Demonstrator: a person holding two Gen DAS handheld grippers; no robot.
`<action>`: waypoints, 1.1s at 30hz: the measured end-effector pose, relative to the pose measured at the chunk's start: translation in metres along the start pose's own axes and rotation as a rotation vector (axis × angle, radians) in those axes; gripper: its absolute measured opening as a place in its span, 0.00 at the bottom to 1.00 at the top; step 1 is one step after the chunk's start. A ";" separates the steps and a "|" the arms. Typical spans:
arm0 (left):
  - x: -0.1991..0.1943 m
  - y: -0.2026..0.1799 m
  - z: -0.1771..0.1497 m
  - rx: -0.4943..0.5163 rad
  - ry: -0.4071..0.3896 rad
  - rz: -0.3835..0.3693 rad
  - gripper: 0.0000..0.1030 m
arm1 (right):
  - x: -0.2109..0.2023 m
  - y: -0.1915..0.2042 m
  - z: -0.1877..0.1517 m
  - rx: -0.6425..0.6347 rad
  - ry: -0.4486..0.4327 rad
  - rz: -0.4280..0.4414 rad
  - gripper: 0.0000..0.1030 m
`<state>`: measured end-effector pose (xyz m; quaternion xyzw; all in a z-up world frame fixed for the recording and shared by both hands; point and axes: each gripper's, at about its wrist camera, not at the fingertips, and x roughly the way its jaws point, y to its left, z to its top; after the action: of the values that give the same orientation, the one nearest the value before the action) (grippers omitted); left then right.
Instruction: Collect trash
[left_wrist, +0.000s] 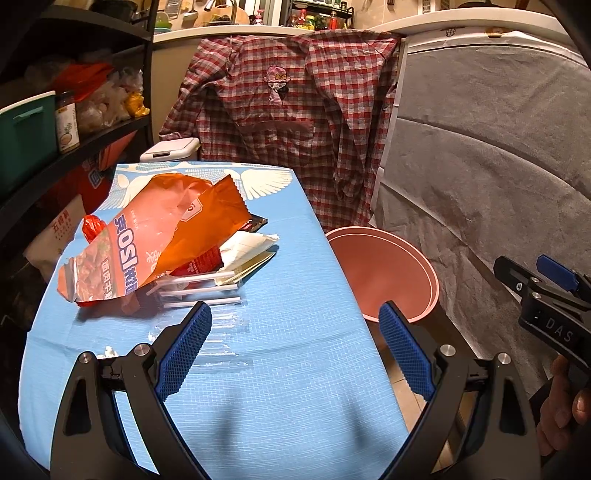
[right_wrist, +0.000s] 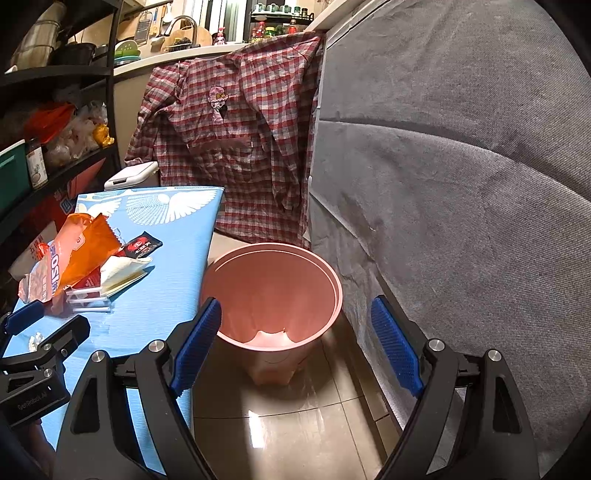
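Note:
A pile of trash lies on the blue table (left_wrist: 280, 387): a big orange snack bag (left_wrist: 159, 236) on top, a small black sachet (left_wrist: 255, 224), white paper wrappers (left_wrist: 251, 245) and a clear plastic tray (left_wrist: 192, 291). My left gripper (left_wrist: 295, 321) hovers open just short of the tray, nothing between its fingers. A pink bin (right_wrist: 273, 291) stands on the floor right of the table, empty inside. My right gripper (right_wrist: 295, 314) hangs open above the bin's near rim, holding nothing. In the right wrist view the orange bag (right_wrist: 74, 254) and the left gripper (right_wrist: 40, 332) show at left.
A checked shirt (left_wrist: 288, 110) hangs behind the table. Grey cloth (right_wrist: 461, 184) covers a large object right of the bin. Dark shelves (left_wrist: 74, 122) with jars and bags stand at left. A white lidded box (left_wrist: 170, 149) sits past the table's far end. The floor is glossy tile (right_wrist: 280, 424).

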<state>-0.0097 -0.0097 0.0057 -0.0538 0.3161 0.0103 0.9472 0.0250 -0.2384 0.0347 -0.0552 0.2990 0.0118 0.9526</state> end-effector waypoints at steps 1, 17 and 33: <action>0.000 0.000 0.000 0.000 0.001 0.000 0.87 | 0.000 0.000 0.000 0.000 0.000 0.000 0.80; 0.000 -0.008 0.001 0.003 0.002 -0.008 0.87 | -0.001 0.002 0.000 -0.005 -0.009 -0.017 0.79; 0.000 -0.008 0.001 0.002 0.003 -0.009 0.87 | 0.001 -0.001 0.001 0.003 -0.013 -0.026 0.78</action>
<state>-0.0094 -0.0178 0.0071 -0.0545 0.3173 0.0058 0.9467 0.0264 -0.2396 0.0353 -0.0575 0.2921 -0.0009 0.9547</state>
